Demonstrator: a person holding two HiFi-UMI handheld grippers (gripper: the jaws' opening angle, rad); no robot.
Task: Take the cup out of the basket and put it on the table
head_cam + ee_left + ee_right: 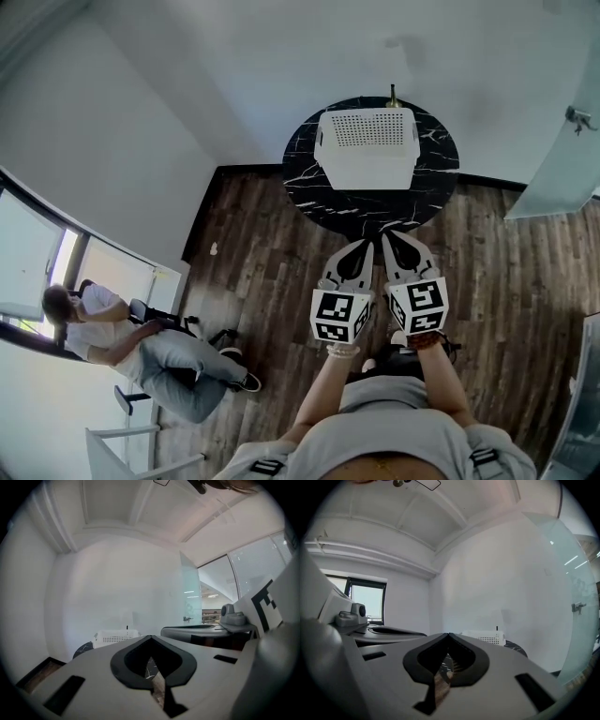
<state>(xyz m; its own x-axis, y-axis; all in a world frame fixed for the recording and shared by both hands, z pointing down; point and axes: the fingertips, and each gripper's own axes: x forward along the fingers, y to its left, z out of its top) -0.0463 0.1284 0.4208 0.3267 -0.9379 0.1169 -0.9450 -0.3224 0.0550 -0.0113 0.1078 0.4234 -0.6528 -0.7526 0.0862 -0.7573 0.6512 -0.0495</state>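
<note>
Two handheld grippers, side by side, point at a round black marble table (pixel 309 197), seen from the head cam. L gripper (pixel 361 251) and R gripper (pixel 394 242) hang over the dark wood floor (pixel 253 281) just short of the table's near edge, marker cubes (pixel 339 317) towards the holder's body. A white perforated basket (pixel 366 150) sits on the tabletop towards its far side, well apart from both tools. The cup can't be made out in any view.

L gripper view: jaws of the L gripper (pixel 151 639) drawn together, tips meeting, nothing gripped. Only a thin slit between them shows bits of marble and floor. The basket (pixel 116 637) stands beyond, on the table (pixel 84 648). R gripper view: the R gripper (pixel 449 635) is likewise closed up w/ nothing in its grip, basket (pixel 485 638) ahead and slightly right.

At lower left of the head view, a seated person (pixel 141 352) in a white top by the window. A frosted glass panel (pixel 562 159) at right.
</note>
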